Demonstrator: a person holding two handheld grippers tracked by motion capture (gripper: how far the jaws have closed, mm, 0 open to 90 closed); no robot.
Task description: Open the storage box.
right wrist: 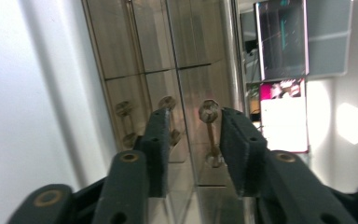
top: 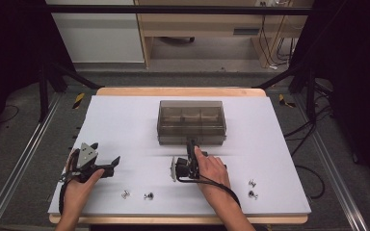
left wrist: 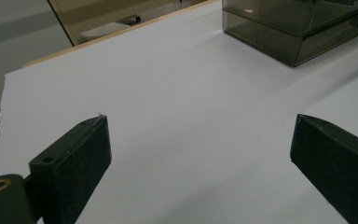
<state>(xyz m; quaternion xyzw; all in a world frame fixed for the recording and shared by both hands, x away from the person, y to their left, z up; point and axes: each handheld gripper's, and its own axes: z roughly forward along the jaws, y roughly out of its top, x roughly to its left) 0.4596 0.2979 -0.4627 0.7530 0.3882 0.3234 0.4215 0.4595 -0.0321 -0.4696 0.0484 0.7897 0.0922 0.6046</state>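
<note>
The table point(top: 125, 120) carries a white top with a wooden edge along its far and near sides. A smoky, see-through plastic box point(top: 191, 122) with inner compartments stands at the middle of the table, toward the far side. In the left gripper view the same box point(left wrist: 298, 28) sits at the upper right.

The left gripper point(top: 107, 166) is held in the left hand point(top: 79, 190) at the near left of the table, well apart from the box. Its jaws are spread wide with only bare white surface between them.

The right gripper point(top: 191, 147) is held in the right hand point(top: 212, 173) just in front of the box, its tips up against the box's near face. In the right gripper view its jaws stand a narrow gap apart, and nothing is seen pinched between them. Small knob-headed bolts point(right wrist: 209, 112) show through the box wall.

Four small metal parts lie near the front edge: two left of centre point(top: 125, 194), point(top: 149, 196), and two at the right point(top: 252, 183), point(top: 253, 194).
</note>
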